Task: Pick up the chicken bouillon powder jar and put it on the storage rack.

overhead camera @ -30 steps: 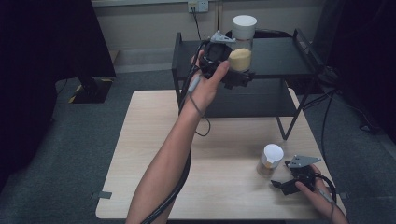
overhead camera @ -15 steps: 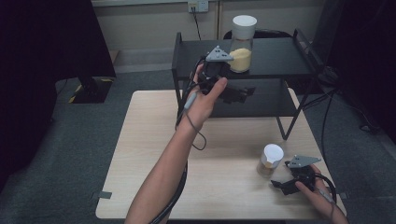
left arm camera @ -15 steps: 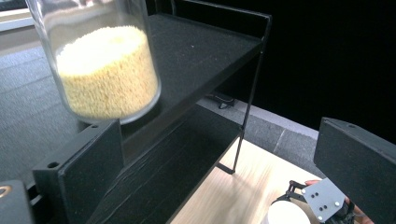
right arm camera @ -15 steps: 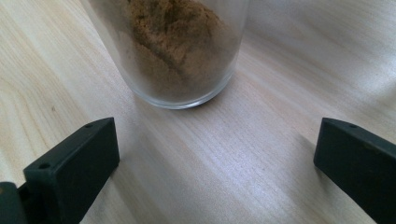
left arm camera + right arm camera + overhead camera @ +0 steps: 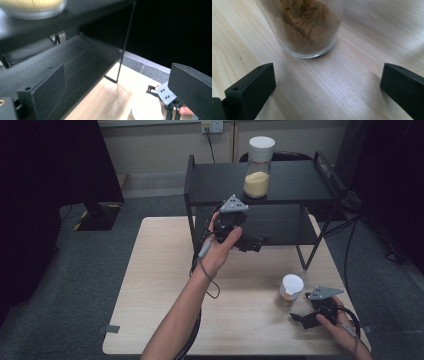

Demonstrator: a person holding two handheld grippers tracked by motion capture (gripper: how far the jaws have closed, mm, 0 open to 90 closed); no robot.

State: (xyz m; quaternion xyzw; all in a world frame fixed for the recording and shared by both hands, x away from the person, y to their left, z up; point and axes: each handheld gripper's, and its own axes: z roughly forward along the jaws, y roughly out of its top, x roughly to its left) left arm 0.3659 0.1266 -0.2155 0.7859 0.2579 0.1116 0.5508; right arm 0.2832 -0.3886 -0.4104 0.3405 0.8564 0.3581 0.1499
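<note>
My left gripper (image 5: 251, 241) has let go, jaws spread; the yellow-powder jar (image 5: 259, 166) now stands on the rack's top shelf (image 5: 300, 190). My right gripper (image 5: 303, 318) waits spread beside the brown-powder jar (image 5: 289, 291) near the table's (image 5: 150, 285) right front corner.

Black 2-tier shelf (image 5: 290, 187) at table (image 5: 150, 285) rear, wall outlet (image 5: 212, 126), grey carpet (image 5: 75, 270)

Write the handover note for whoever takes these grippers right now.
Left gripper: jaws open, empty, held in the air in front of the black two-tier metal shelf rack.
Right gripper: jaws open, empty, low on the light wooden table, facing the short glass jar of brown powder with a white lid, not touching it.
Done: tall white-lidded glass jar of yellow powder stands on the rack's top tier.
Left: probably grasp the brown-powder jar and shelve it too.
</note>
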